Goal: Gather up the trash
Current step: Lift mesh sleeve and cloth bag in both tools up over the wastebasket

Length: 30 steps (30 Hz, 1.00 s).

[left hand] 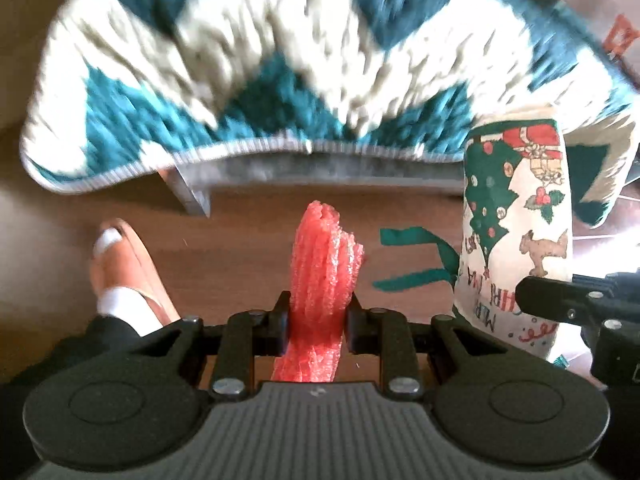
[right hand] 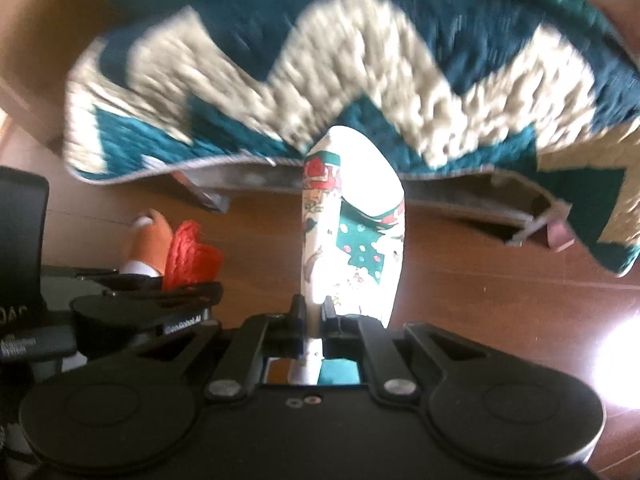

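Note:
My left gripper (left hand: 318, 322) is shut on a crumpled red foam wrapper (left hand: 324, 264) and holds it above the wooden floor. In the right wrist view the wrapper (right hand: 188, 254) shows at the left, in the left gripper (right hand: 176, 292). My right gripper (right hand: 313, 312) is shut on the rim of a white Christmas-print bag (right hand: 352, 216) with green trees and red gifts. The bag (left hand: 516, 232) hangs at the right of the left wrist view, next to the right gripper's dark body (left hand: 580, 300).
A shaggy teal and cream zigzag rug (left hand: 280, 80) covers the floor ahead, its near edge lifted over a grey strip (left hand: 320, 170). The rug (right hand: 360, 80) fills the upper right wrist view. A foot in an orange slipper (left hand: 124, 268) stands at the left. A green ribbon (left hand: 420, 256) trails from the bag.

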Available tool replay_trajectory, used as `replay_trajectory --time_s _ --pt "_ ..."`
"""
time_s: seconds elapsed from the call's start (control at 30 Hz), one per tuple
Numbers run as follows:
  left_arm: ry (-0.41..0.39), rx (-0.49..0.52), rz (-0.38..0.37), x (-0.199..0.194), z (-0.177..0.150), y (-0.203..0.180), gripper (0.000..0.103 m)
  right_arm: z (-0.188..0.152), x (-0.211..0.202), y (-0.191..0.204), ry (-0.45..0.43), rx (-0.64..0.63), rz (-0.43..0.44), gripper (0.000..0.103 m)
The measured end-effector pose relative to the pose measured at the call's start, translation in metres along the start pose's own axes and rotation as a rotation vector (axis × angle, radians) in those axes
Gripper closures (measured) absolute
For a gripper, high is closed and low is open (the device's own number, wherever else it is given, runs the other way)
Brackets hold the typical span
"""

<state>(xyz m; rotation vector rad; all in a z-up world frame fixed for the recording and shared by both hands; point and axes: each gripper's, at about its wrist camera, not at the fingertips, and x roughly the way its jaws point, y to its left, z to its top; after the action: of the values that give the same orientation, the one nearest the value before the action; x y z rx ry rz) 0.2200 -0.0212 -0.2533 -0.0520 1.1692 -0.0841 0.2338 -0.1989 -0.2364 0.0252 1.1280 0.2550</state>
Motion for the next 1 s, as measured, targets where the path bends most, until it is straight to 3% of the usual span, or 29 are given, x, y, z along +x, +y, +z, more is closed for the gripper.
replay_trajectory --time_s 0.27,0.5,1.0 --pt "-0.181 -0.055 -0.03 -0.096 0.01 0.018 0.078 -0.01 -0.103 0.046 -0.177 -0.138 0.023 0.097" --pt "-0.35 -0.044 -0.046 -0.178 0.033 0.011 0.078 0.0 -0.179 0.07 -0.354 -0.24 0.017 0.097" --pt "-0.661 0.01 -0.093 -0.307 0.107 -0.002 0.078 0.069 -0.301 0.108 -0.676 -0.444 -0.035 0.099"
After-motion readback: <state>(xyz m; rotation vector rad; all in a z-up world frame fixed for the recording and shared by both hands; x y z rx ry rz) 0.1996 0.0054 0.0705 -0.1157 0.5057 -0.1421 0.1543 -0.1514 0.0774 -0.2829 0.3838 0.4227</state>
